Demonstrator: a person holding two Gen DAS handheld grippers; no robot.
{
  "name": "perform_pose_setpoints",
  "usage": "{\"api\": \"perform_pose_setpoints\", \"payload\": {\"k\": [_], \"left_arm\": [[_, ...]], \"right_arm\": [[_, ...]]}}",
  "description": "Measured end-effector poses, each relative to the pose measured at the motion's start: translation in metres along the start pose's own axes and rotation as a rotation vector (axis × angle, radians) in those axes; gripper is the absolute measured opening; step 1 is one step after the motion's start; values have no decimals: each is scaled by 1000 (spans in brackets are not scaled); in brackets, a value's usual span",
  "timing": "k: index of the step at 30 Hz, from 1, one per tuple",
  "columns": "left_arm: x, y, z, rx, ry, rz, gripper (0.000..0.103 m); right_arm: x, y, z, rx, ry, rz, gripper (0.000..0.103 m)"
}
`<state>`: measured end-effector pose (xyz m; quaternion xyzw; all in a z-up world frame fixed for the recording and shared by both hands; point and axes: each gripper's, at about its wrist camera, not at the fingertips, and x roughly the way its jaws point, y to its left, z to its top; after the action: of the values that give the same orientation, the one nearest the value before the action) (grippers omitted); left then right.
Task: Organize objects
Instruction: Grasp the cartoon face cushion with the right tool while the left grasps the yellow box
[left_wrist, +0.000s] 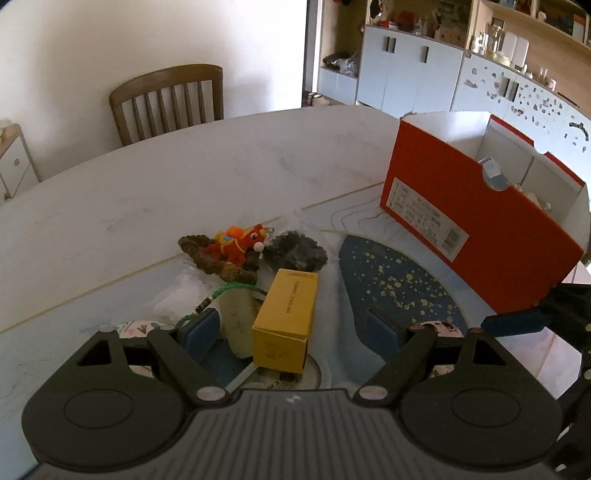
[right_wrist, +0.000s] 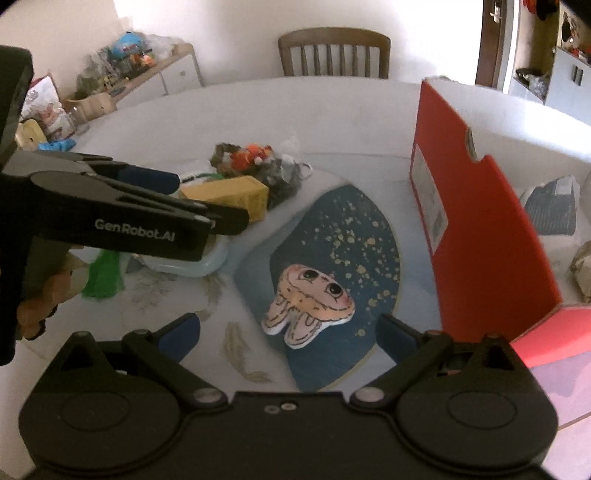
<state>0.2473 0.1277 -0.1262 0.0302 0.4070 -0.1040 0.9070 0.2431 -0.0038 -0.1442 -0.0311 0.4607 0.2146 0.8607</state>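
Yellow carton lies nearest, between the spread pads of the left tool, untouched; the tool grips nothing. Right tool also stands apart and empty, above the pink jellyfish plush on the blue mat.

Risk: the carton leans on a pale cylinder with green cord beside it; closing now could catch cord or cylinder too, dragging the pile.

Around: orange horse toy, brown rope and grey tuft crowd the far side. Red box stands open at right, its tall wall between pile and compartments. Both sit on the table.
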Motion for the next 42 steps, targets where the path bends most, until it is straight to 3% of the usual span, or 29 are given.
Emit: {"api": "perform_pose_setpoints", "payload": {"k": [12, 14, 18, 20, 27, 31, 33, 42], "left_arm": [[11, 0, -1, 11, -5, 11, 84], [11, -1, 0, 15, -6, 13, 72], [12, -6, 1, 38, -9, 10, 69], [15, -9, 2, 53, -2, 27, 58], [18, -10, 5, 54, 14, 51, 35], [17, -10, 5, 50, 24, 57, 31], [16, -12, 5, 52, 24, 64, 30], [-2, -13, 6, 15, 3, 61, 30]], "right_arm": [[13, -1, 4, -3, 16, -15, 87], [14, -1, 4, -4, 20, -14, 86], [15, 0, 5, -9, 18, -16, 85], [16, 0, 5, -13, 17, -20, 85], [16, 1, 7, -20, 17, -40, 77], [15, -1, 7, -15, 15, -54, 67], [14, -1, 8, -17, 14, -61, 54], [2, -1, 8, -27, -10, -49, 48]]}}
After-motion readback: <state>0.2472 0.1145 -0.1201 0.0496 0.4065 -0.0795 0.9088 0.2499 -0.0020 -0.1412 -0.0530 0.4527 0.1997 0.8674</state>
